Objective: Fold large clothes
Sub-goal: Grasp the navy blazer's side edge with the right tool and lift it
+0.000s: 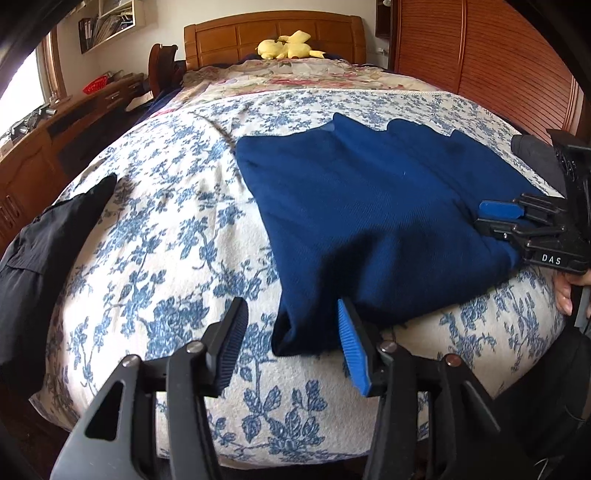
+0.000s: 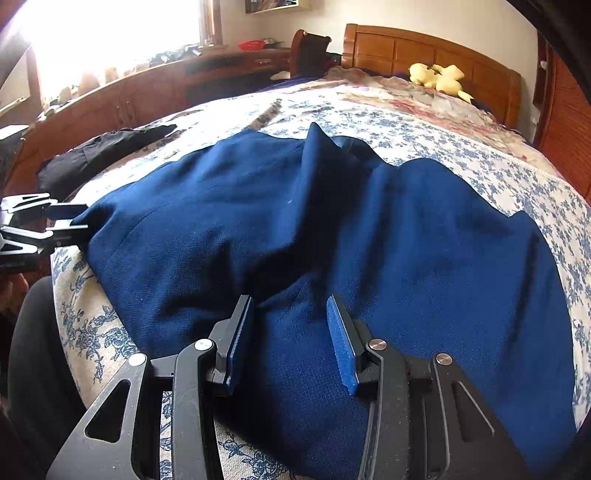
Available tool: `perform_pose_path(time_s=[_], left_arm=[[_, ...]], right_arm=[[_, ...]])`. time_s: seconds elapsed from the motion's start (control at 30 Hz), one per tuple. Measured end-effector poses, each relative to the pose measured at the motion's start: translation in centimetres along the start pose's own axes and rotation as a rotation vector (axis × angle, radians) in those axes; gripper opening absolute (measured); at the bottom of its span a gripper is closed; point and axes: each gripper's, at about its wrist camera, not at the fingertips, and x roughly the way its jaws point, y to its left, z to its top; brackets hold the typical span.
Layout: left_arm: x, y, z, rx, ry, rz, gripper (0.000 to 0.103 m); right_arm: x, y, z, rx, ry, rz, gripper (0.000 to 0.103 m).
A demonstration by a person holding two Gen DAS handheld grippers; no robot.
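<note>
One rumpled navy knit garment (image 2: pixel 332 240) on floral woven bedspread (image 1: pixel 166 258).

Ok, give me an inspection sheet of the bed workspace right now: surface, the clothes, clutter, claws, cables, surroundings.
Surface: bed with blue floral cover, lightly wrinkled.
Job's things: navy garment spread on the cover, rumpled, one ridge standing up mid-cloth.
Clutter: black garment at the bed's left edge; yellow plush toy by the headboard.
Claws: left claw open at the navy garment's near corner; right claw open over the cloth, nothing gripped.
Cables: nothing seen.
Surroundings: wooden headboard, wooden desk under a bright window, slatted wooden wardrobe.
</note>
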Motion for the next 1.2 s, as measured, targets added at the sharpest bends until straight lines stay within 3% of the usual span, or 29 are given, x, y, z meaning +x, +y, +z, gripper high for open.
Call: perform_pose_path(time_s=[0.27, 0.63, 0.77, 0.83, 1.03, 1.2], left_arm=[[0.3, 1.3, -1.0, -0.079, 0.009, -0.046, 0.05], [0.1, 1.0, -1.5, -0.085, -0.015, -0.029, 0.05], [0.0, 0.6, -1.3, -0.084, -0.001, -0.09, 0.022], [-0.3, 0.2, -0.6, -0.067, 0.004, -0.083, 0.006], [-3.8, -1.2, 3.4, -0.038, -0.1, -0.091, 0.002], [-6.5, -5.2, 8.8, 0.048, -0.195, -0.137, 0.001]], right_arm=[[-0.2, -0.2, -0.3, 0.01, -0.011, 0.011, 0.041], [-0.2, -0.2, -0.3, 0.013, -0.012, 0.012, 0.042], [-0.2, -0.3, -0.3, 0.014, -0.012, 0.013, 0.042], [-0.4, -0.5, -0.1, 0.027, -0.005, 0.017, 0.042], [-2.8, -2.1, 0.3, 0.038, -0.019, -0.04, 0.043], [-5.5, -5.0, -1.0, 0.067, -0.028, -0.117, 0.043]])
